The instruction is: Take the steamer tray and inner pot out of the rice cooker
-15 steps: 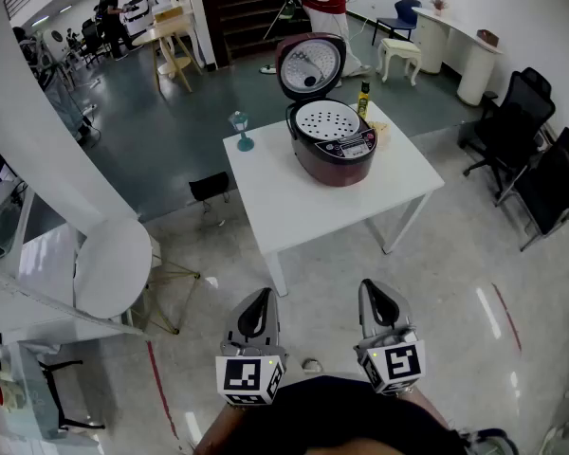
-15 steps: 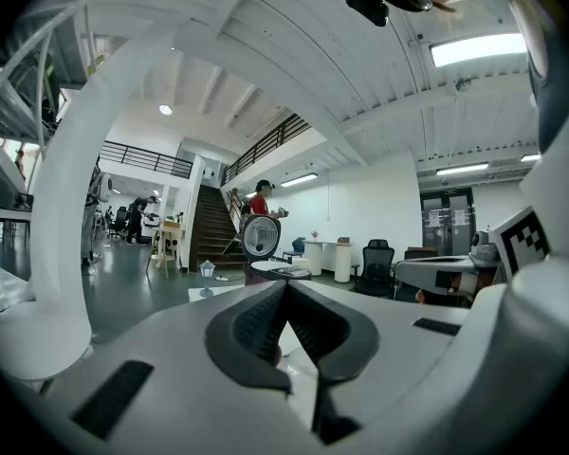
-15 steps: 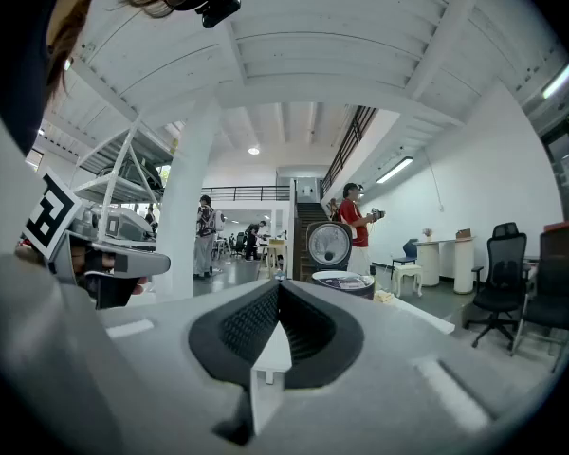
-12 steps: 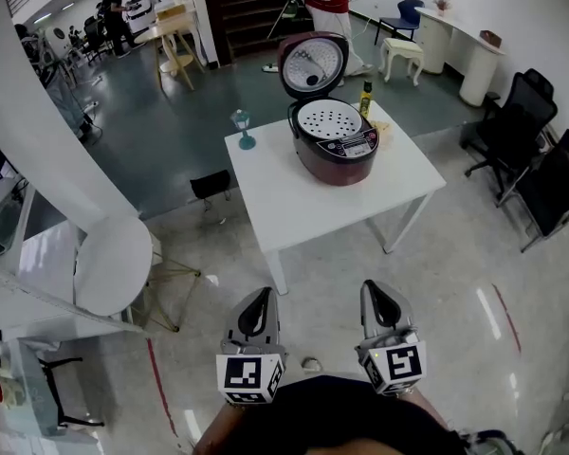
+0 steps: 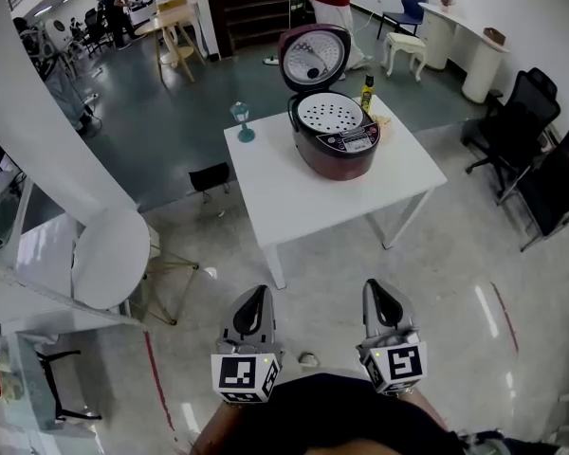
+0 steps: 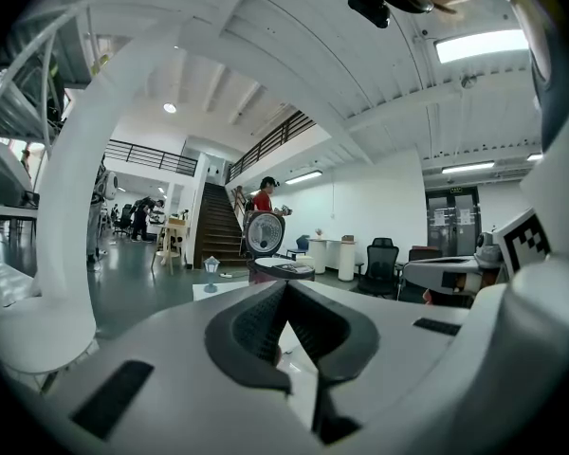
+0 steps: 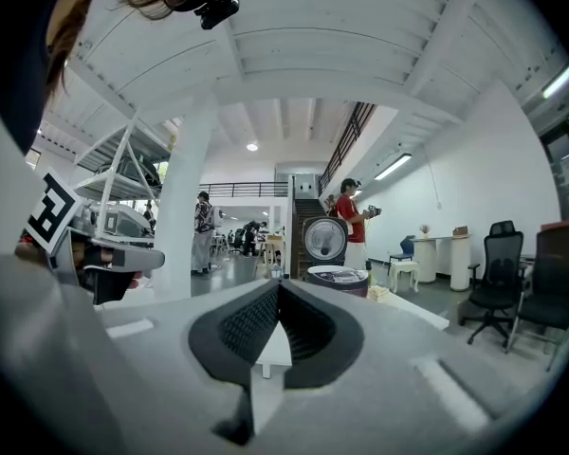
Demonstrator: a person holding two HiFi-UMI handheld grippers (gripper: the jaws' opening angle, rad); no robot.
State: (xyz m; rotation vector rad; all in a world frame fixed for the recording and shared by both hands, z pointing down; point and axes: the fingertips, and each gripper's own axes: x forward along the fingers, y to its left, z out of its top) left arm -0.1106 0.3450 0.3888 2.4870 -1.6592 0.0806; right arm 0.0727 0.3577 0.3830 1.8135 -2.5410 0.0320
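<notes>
White surface (image 5: 341, 197): well ahead of both jaw tips. Open rice cooker (image 5: 339, 152): on surface, far beyond tips. Perforated steamer tray (image 5: 327, 115): seated in cooker mouth. Paired left hand-held gripper (image 5: 256, 301), right hand-held gripper (image 5: 376, 297): jaws together, empty.

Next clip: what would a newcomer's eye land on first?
The red rice cooker stands lid-up on the white table at upper centre, its perforated steamer tray exposed. At the bottom, the left hand-held gripper and right hand-held gripper are shut, empty, well short of it.
</notes>
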